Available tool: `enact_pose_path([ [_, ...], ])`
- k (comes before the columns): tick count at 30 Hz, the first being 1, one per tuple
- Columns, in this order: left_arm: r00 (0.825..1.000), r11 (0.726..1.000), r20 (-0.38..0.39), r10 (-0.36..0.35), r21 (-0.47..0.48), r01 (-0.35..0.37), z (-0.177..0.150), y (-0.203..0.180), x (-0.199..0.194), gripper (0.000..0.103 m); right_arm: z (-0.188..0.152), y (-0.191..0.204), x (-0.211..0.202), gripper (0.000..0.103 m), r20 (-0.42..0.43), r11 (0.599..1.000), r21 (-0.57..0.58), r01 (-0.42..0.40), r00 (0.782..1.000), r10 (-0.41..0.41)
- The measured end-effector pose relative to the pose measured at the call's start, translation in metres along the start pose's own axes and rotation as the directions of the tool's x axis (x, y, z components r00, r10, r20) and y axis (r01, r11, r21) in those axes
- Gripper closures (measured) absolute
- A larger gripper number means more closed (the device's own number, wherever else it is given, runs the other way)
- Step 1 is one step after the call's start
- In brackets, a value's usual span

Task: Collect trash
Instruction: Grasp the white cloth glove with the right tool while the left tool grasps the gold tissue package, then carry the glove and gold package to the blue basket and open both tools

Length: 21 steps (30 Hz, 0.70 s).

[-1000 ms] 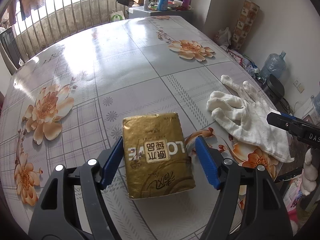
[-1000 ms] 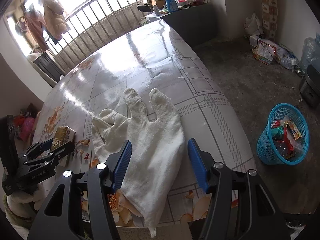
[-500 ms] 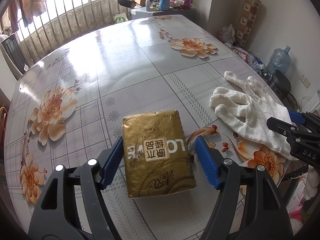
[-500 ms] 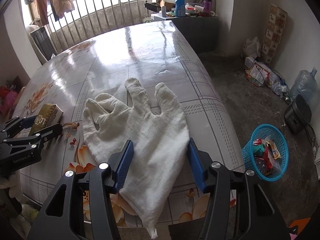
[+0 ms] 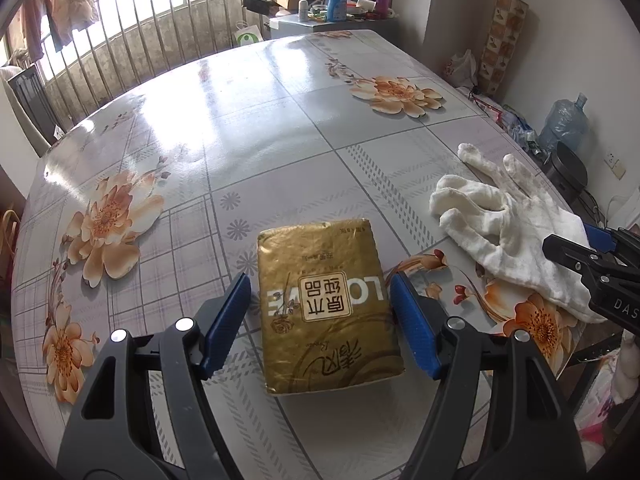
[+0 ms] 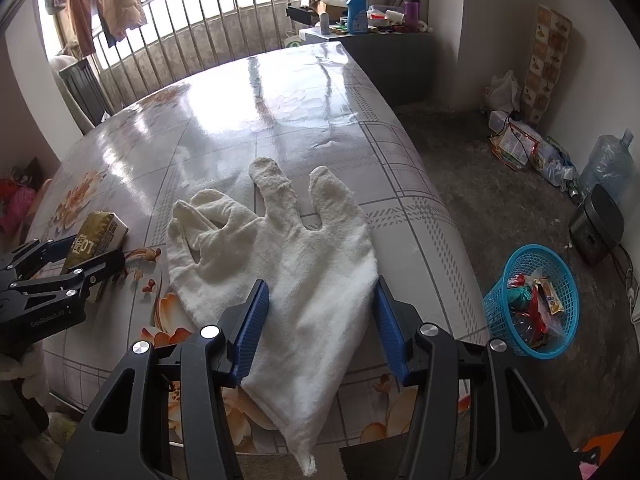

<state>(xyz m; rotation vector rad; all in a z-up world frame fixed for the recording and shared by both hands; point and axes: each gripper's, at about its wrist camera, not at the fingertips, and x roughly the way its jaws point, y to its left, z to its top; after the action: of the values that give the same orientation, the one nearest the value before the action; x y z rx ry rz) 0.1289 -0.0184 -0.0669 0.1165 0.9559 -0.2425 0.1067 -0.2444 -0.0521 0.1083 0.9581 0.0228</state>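
A gold tissue pack [image 5: 326, 304] lies flat on the flowered table [image 5: 280, 120] between the fingers of my left gripper [image 5: 318, 280]. A strip of table shows between the pack and the left pad, while the right pad sits at its edge. A white cloth glove [image 6: 304, 264] lies near the table's right edge, its cuff hanging over the front. My right gripper [image 6: 320, 284] straddles the glove's palm and its jaws are closing, with the cloth still flat between them. In the left wrist view the glove [image 5: 500, 224] and the right gripper [image 5: 576, 242] show at the right. The pack [image 6: 100, 232] and left gripper [image 6: 96, 248] appear in the right wrist view.
A blue mesh basket [image 6: 498, 316] holding wrappers stands on the floor right of the table. Behind it are a black bin [image 6: 596, 224] and a water bottle [image 6: 608, 160]. A cluttered cabinet [image 6: 360, 12] stands beyond the table's far end, beside the window bars.
The right gripper's fingers have drawn closer together over the glove and its wrist has rolled a little. The left gripper and the pack have stayed where they were.
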Motion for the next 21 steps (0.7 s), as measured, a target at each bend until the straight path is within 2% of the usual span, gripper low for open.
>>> enact_pose_path([
  [5,1.000,1.000,0.008,0.004,0.004,-0.004,0.000,0.000,0.000,0.035,-0.001,0.003,-0.001,0.060,0.007,1.000,-0.001,0.005,1.000,-0.005],
  [7,1.000,1.000,0.013,0.006,0.003,-0.006,0.000,0.001,0.000,0.040,-0.001,0.004,-0.001,0.064,0.010,1.000,-0.004,0.009,1.000,-0.009],
  [9,1.000,1.000,0.014,0.002,0.002,-0.002,0.001,0.003,-0.001,0.042,-0.001,0.005,-0.001,0.070,0.014,1.000,-0.003,0.007,1.000,-0.007],
  [11,1.000,1.000,0.018,-0.005,0.002,0.005,0.001,0.004,-0.002,0.049,0.000,0.004,-0.002,0.080,0.016,1.000,0.005,-0.004,1.000,0.004],
  [14,1.000,1.000,0.017,-0.013,-0.003,0.013,0.002,0.007,-0.004,0.050,0.003,0.002,-0.007,0.091,0.029,0.999,0.024,-0.029,0.999,0.028],
  [21,0.998,0.999,0.061,-0.026,-0.029,0.028,0.007,0.019,-0.022,0.051,0.019,-0.014,-0.037,0.095,0.118,0.987,0.105,-0.118,0.987,0.105],
])
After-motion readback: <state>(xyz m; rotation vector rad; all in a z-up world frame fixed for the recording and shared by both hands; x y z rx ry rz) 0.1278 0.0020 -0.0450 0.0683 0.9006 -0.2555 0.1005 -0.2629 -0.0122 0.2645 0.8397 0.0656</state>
